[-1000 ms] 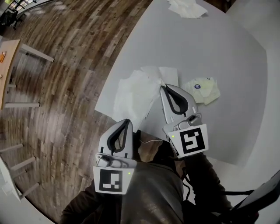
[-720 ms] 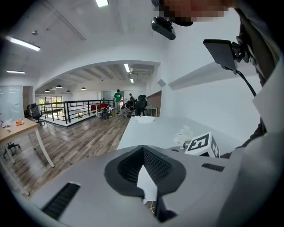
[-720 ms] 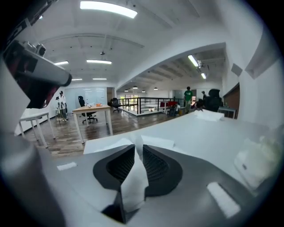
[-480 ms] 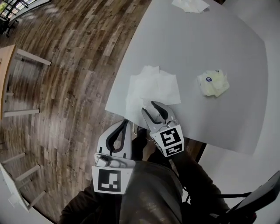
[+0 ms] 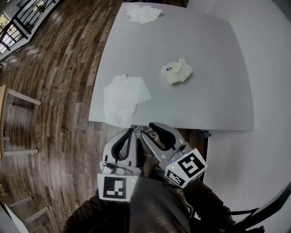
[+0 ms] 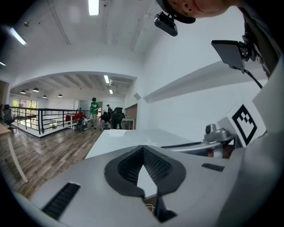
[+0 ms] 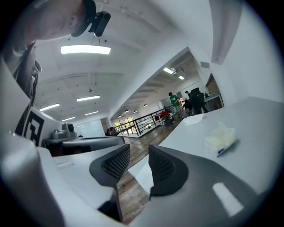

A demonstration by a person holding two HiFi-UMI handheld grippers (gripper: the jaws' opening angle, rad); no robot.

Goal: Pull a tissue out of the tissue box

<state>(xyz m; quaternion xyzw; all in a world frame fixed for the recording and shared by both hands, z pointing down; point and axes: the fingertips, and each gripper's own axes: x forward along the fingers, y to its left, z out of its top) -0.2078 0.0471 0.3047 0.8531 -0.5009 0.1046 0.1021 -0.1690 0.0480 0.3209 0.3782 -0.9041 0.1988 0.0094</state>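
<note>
The soft tissue pack (image 5: pixel 177 72) lies mid-table, a tissue tuft sticking out of its top; it also shows in the right gripper view (image 7: pixel 220 139). Pulled-out white tissues (image 5: pixel 123 98) lie spread near the table's front left corner. Both grippers hang off the near table edge, close to the person's body. My right gripper (image 5: pixel 148 129) (image 7: pixel 139 150) has a gap between its jaws, which are closing with nothing between them. My left gripper (image 5: pixel 132 131) (image 6: pixel 143 147) sits beside it with its tips touching, empty.
The grey table (image 5: pixel 213 91) stands on wooden flooring (image 5: pixel 54 82). More crumpled tissues (image 5: pixel 143 12) lie at its far edge. Tables, a railing and people are far off in the room (image 6: pixel 94 113).
My right gripper let go of the tissue, opened, rolled and drew back off the table towards the body. The tissue stays flat on the table. The left gripper shifted slightly.
</note>
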